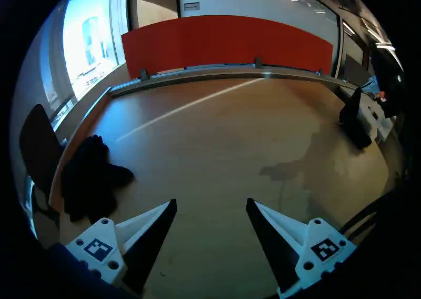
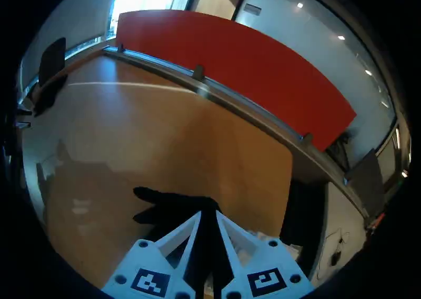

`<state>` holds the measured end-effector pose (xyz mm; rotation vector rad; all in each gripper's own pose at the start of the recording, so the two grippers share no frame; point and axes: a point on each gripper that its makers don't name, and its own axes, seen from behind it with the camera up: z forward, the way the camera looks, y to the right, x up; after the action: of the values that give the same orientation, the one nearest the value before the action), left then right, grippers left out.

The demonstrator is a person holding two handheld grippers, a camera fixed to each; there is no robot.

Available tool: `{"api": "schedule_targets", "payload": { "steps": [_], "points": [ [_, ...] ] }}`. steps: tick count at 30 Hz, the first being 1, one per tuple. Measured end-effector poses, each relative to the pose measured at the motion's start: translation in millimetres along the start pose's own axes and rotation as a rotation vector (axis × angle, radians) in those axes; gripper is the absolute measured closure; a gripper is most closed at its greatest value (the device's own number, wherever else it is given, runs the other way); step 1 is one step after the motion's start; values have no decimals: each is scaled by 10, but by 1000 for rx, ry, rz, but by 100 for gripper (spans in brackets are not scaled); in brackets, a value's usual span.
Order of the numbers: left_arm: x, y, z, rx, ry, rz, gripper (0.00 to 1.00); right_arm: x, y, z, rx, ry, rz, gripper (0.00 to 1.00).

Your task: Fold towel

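A dark towel (image 2: 167, 206) lies on the wooden table (image 2: 158, 136) near its right edge in the right gripper view. My right gripper (image 2: 208, 216) is shut on it, and dark cloth fills the narrow gap between the white fingers. In the left gripper view my left gripper (image 1: 210, 203) stands open low over the bare table (image 1: 221, 141), with nothing between its fingers. A crumpled dark cloth pile (image 1: 89, 179) lies to its left. Far right, a dark cloth (image 1: 353, 121) rises beside a white gripper-like shape (image 1: 374, 117).
A red divider panel (image 1: 226, 42) on a metal rail runs along the table's far edge. A dark chair (image 1: 37, 141) stands by the window at the left. Off the table's right edge the floor and dark furniture (image 2: 363, 180) lie below.
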<state>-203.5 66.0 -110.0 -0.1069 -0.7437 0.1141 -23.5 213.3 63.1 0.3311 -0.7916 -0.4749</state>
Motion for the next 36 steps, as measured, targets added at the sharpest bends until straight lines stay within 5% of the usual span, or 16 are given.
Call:
{"api": "schedule_targets", "payload": {
  "steps": [8, 18, 36],
  "points": [
    [-4, 17, -25, 5, -4, 4, 1, -25, 24, 15, 17, 0, -27, 95],
    [-3, 80, -24, 0, -7, 12, 2, -488, 34, -45, 36, -50, 27, 95],
    [63, 142, -19, -11, 3, 28, 2, -858, -326, -208, 77, -62, 70, 95]
  ]
}}
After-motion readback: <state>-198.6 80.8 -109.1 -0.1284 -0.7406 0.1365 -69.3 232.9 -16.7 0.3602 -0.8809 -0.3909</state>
